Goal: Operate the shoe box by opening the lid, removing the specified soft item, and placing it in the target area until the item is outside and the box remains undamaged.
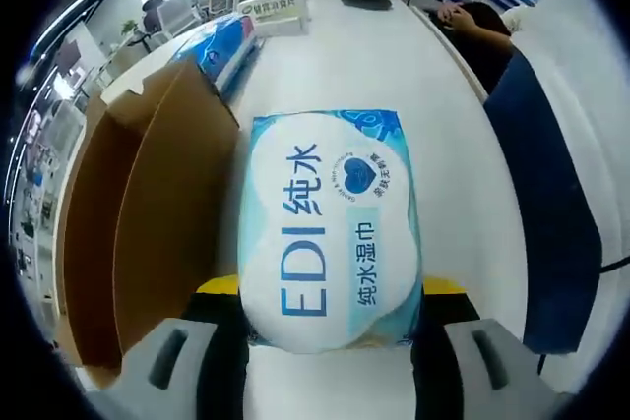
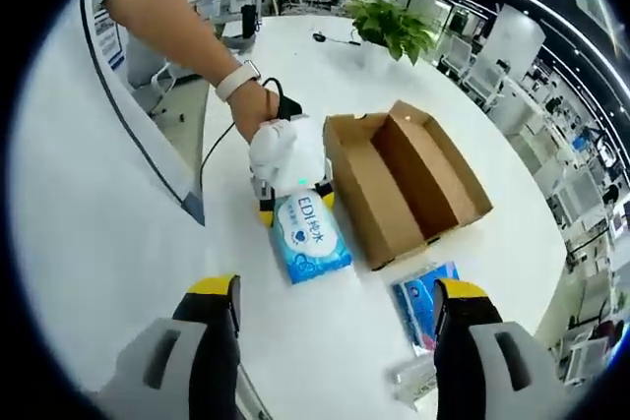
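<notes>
Left tongs [image 1: 330,327]: jaws stand either side of the near end of the wet-wipe pack [image 1: 330,228], yellow tips at its two edges; they appear closed on it, the pack's near end bulging between them. In the right gripper view the same tongs [image 2: 295,206] sit at the pack's [image 2: 310,236] far end, held by a person's hand [image 2: 258,108]
Right tongs [image 2: 335,314]: jaws spread wide, nothing between them, held well above the table [image 2: 325,341] and clear of the work
Item: soft blue-and-white pack, lying flat on the white table just beside the shoe box [image 2: 406,184], outside it
Box: brown cardboard, open on top, interior looks empty; side wall [image 1: 148,233] stands just left of the pack in the left gripper view. No tear or crush seen; lid position cannot be told
Other goods: a second blue pack [image 2: 423,302] lies near the box's near corner; another blue pack [image 1: 221,46] shows beyond the box in the left gripper view
Step in hand (judgement): item is out; what remains is to set it down in the target area and let go
Target area: no marking visible, so its place cannot be confirmed
Advice, release: let the pack rest fully on the table before spreading the jaws, so it does not flop or slide
Advice, withdrawal: draw the left tongs back along their own line, away from the box wall, so the cardboard is not nudged or dented
Advice, right tongs: keep them high and apart from the box
Risk: soft film may cling to a jaw tip on opening; open fully before pulling back
</notes>
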Demonstrator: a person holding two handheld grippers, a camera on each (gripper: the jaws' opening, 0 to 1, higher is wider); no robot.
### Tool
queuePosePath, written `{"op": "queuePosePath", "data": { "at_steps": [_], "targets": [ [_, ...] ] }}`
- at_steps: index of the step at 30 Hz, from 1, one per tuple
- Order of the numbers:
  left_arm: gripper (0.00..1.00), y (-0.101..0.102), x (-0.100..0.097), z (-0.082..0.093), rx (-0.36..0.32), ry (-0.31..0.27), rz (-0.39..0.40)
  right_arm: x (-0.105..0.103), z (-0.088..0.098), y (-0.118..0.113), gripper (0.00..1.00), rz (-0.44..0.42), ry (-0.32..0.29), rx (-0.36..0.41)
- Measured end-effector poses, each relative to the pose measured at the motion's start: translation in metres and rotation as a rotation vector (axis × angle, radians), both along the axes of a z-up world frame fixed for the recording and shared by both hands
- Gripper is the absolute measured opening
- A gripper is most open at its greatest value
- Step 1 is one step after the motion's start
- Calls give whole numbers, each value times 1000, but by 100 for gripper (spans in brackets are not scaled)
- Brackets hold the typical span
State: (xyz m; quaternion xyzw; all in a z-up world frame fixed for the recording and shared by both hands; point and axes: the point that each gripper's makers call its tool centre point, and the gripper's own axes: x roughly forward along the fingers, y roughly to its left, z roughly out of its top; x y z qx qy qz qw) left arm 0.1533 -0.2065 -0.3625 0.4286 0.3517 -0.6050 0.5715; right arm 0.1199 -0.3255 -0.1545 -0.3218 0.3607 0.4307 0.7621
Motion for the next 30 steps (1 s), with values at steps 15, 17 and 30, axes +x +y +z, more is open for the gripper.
{"op": "queuePosePath", "data": {
  "at_steps": [15,17,30],
  "targets": [
    [66,-47,1,-1,-13,0,-1,-6,-2,-42,77,-100,21,19],
    [66,-55,1,0,-16,0,-2,-8,-3,-44,77,-104,24,19],
    [66,-93,0,0,-21,-4,-13,-19,-7,-65,77,-151,34,32]
  ]
}}
